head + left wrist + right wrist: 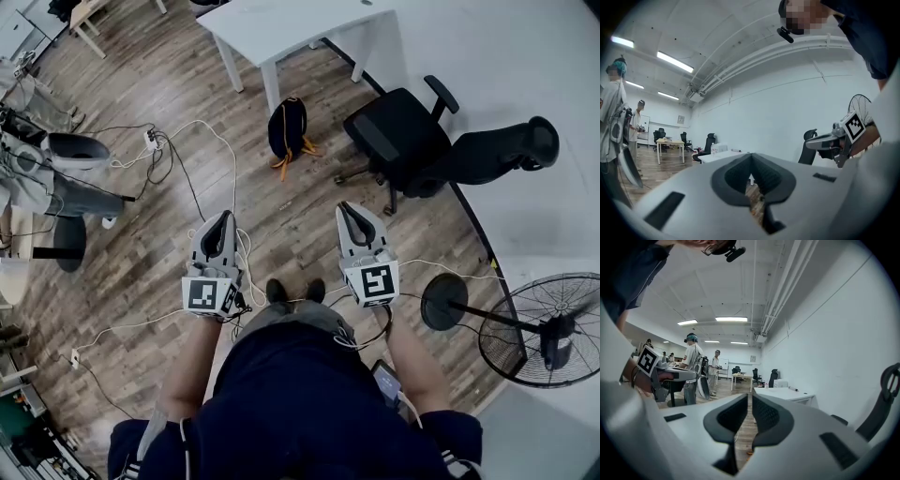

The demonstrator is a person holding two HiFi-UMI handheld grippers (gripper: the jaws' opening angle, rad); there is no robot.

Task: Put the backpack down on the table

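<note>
Backpack (288,129) down on the wood floor (281,211), black with orange straps, sitting just beside a leg of the white table (281,28) and near a black chair (398,136). Well apart from both grippers, so not picked up yet. Looks like the very first step: getting over to the bag. Left gripper (225,219) held out level in front, jaws closed together, nothing in them. Right gripper (346,210) beside it, tipped down a little, jaws pressed almost tight too, only a thin slit, nothing between them. Next move, most likely: walk up close, open the jaws wide, bend down low and pinch a strap or the top handle. Then lift high enough to clear the table edge and set the bag on the top. Could be floppy, so maybe best done with both grippers. Too small from up here to tell if the bag is zipped open or shut, and no way to see what sits inside.
</note>
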